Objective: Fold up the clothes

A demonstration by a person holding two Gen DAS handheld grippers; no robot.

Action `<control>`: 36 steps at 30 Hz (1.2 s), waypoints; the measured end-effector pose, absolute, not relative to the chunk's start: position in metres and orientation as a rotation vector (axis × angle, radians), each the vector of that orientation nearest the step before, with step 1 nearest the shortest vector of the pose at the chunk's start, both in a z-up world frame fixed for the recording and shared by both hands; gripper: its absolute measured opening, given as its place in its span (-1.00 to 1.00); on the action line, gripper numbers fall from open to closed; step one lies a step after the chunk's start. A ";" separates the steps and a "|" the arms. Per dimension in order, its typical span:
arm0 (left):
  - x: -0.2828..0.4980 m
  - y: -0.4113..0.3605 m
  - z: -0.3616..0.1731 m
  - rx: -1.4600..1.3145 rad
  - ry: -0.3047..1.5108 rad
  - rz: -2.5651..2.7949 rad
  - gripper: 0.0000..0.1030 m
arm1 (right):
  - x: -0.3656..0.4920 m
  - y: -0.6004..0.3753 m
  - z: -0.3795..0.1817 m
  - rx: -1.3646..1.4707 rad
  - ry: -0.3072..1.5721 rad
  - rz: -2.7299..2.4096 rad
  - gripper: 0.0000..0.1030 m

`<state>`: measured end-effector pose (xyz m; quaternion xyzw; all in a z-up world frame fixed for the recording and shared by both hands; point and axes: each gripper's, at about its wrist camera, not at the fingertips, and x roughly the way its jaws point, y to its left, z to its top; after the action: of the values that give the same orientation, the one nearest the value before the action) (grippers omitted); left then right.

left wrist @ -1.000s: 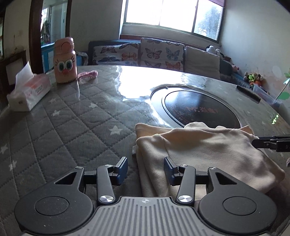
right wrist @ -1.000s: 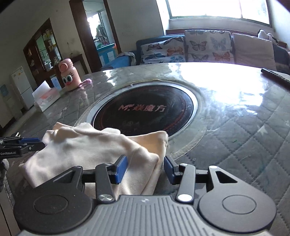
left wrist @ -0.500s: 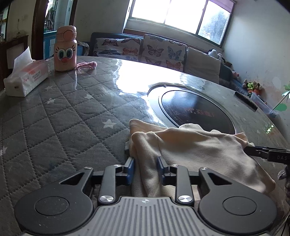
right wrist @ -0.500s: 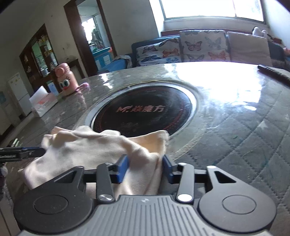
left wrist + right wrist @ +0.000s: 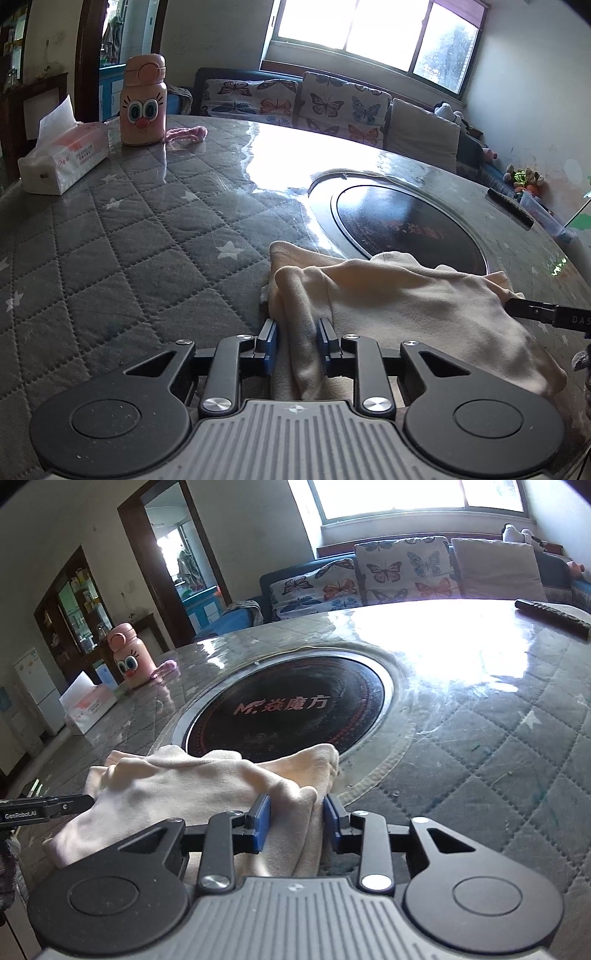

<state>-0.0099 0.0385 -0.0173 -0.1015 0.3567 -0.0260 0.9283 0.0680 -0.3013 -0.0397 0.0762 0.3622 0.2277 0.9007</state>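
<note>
Now both grippers sit low, the left gripper [image 5: 296,345] and right gripper [image 5: 296,821] each narrowed since a second ago, pinching the cream garment [image 5: 406,306] at the induction cooktop's [image 5: 288,709] six o'clock.

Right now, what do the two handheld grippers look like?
Both match: the left gripper and right gripper have matte black linkage arms with silver pivot screws, blue finger pads, round black discs either side and a ribbed grey base. White lettering marks the fingers when seen side-on.
</note>
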 end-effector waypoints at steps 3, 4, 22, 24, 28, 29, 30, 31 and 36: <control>-0.010 0.039 -0.017 -0.213 0.729 -0.064 -0.72 | 0.067 -0.298 -0.039 0.164 0.744 0.485 -0.74; -0.011 0.038 -0.016 -0.208 0.726 -0.064 -0.76 | 0.066 -0.296 -0.038 0.163 0.739 0.485 -0.75; -0.045 0.027 0.030 -0.202 0.573 -0.119 -0.81 | 0.033 -0.299 0.013 0.171 0.604 0.527 -0.83; -0.047 0.030 0.033 -0.205 0.564 -0.114 -0.81 | 0.031 -0.297 0.019 0.153 0.594 0.533 -0.83; -0.046 0.040 0.039 -0.216 0.552 -0.089 -0.81 | 0.037 -0.286 0.032 0.121 0.580 0.555 -0.83; -0.045 0.044 0.041 -0.218 0.547 -0.080 -0.81 | 0.039 -0.283 0.035 0.116 0.577 0.560 -0.83; -0.045 0.048 0.043 -0.220 0.541 -0.071 -0.81 | 0.042 -0.278 0.038 0.109 0.573 0.569 -0.83; -0.046 0.052 0.045 -0.220 0.534 -0.061 -0.81 | 0.045 -0.273 0.040 0.105 0.572 0.578 -0.83; -0.048 0.076 0.056 -0.219 0.500 -0.002 -0.81 | 0.065 -0.239 0.049 0.087 0.570 0.637 -0.83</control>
<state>-0.0482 0.0759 0.0562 -0.1082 0.2467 -0.0009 0.9630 0.0655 -0.2395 0.0491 0.0420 0.2762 0.3088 0.9092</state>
